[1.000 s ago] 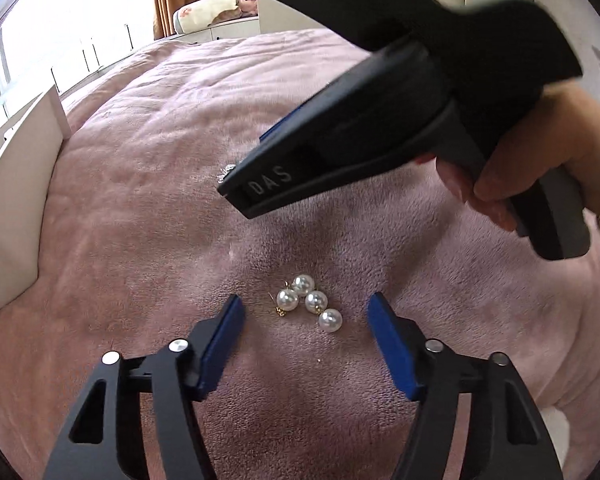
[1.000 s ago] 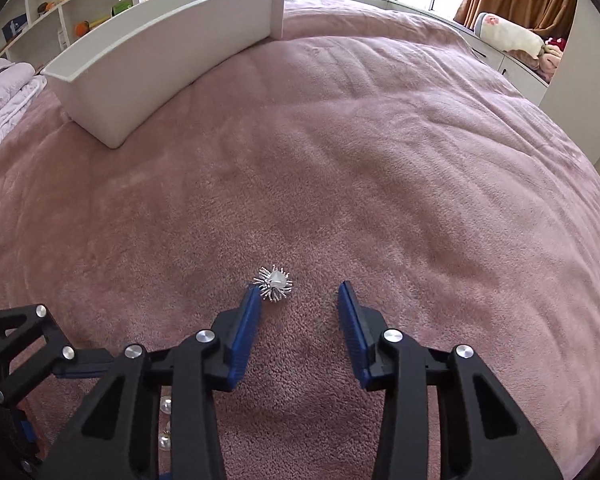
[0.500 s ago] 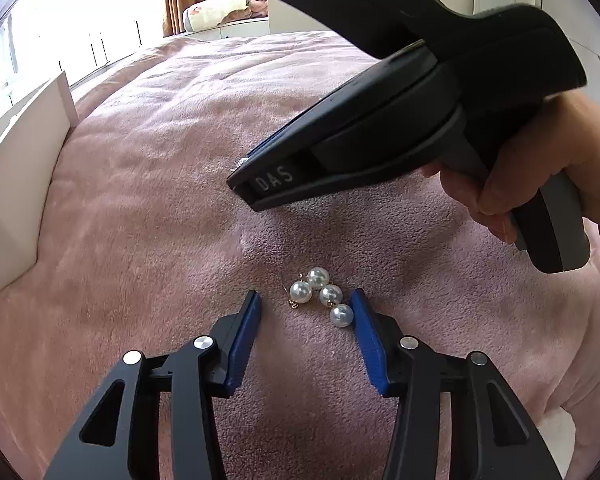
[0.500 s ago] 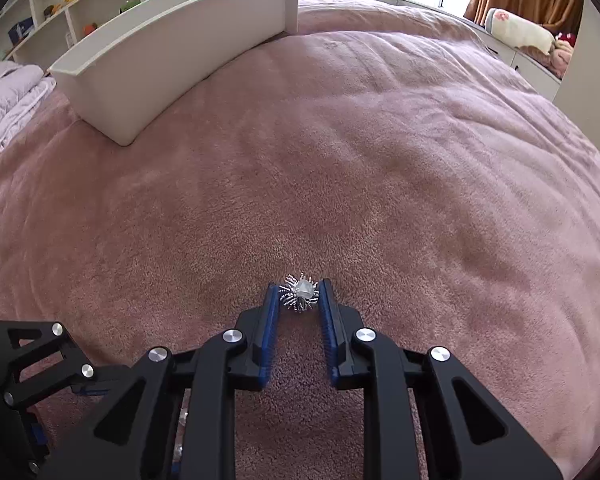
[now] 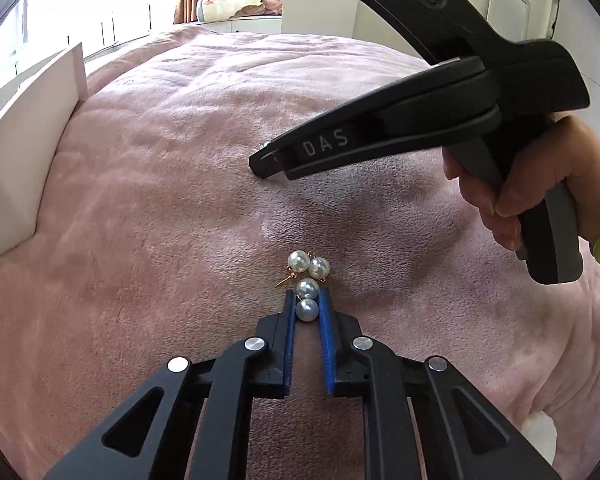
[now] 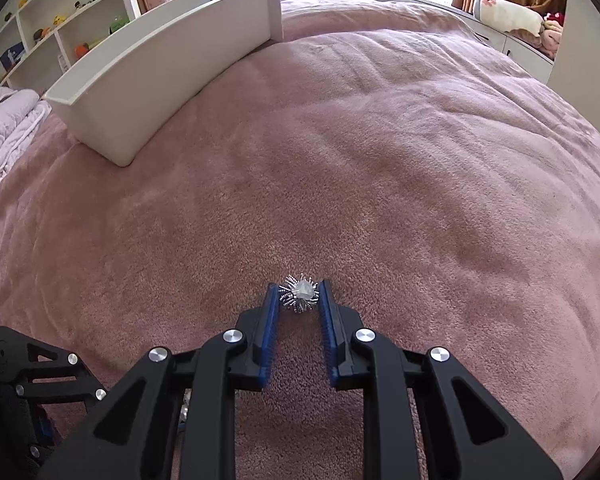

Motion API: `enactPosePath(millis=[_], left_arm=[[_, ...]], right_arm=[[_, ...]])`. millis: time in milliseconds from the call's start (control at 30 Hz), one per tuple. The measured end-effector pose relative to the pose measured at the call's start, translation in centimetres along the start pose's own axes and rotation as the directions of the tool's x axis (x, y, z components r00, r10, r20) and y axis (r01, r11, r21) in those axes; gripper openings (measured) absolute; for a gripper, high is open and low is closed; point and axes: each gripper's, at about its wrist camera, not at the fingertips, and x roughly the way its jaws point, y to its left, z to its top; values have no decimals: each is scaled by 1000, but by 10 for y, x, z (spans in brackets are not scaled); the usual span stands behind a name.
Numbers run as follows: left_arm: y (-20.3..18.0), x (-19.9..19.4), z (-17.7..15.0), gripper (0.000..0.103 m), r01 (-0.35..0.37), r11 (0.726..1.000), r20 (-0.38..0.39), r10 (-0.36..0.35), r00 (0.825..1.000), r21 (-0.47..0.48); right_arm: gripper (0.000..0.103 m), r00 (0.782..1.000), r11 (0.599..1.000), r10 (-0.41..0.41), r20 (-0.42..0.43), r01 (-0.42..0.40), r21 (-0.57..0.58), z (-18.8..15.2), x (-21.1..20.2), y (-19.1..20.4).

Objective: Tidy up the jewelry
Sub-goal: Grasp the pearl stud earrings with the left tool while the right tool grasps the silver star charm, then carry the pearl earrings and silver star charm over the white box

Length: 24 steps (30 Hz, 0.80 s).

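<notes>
Early stage: left tongs (image 5: 306, 309) clenched on pearl earrings (image 5: 308, 285), right tongs (image 6: 300, 298) clenched on spiky brooch (image 6: 299, 293); white tray (image 6: 172, 76) at ten o'clock awaits both.

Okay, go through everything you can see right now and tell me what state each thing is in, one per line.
Left gripper: shut on one pearl of the pearl earrings.
Pearl earrings: lying on the blanket, nearest pearl pinched between the fingers.
Right gripper: shut on the spiky brooch.
Spiky brooch: on the blanket, clamped.
White tray: on the blanket, inside not visible.
Blanket: spread out, slightly rumpled.
</notes>
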Motion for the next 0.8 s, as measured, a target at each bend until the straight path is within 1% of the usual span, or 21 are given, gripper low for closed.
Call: enactPosePath(millis=[267,400,600,667,800], left_arm=[[13,-13,4,16,19,999,30,-18,999,-34],[19,-30,9,16,12,1000,55,-12,998,-12],[34,-58,28,16,3,1000,102,-2,995,-9],[34,-62,40,16,-1,1000,115,1,993,-1],[41,-79,50,16,-22,1000,133,20,991,16]], right_arm=[[21,1000,999,11,25,-12,40,4,-6,-5],[21,999,999,13,35,-15,48,7,-10,-5],[20,998,999,14,58,-17,45,15,-19,2],[21,998,999,10,69,-13,41,20,-23,6],[21,996,1000,1,87,-4,29,35,-32,15]])
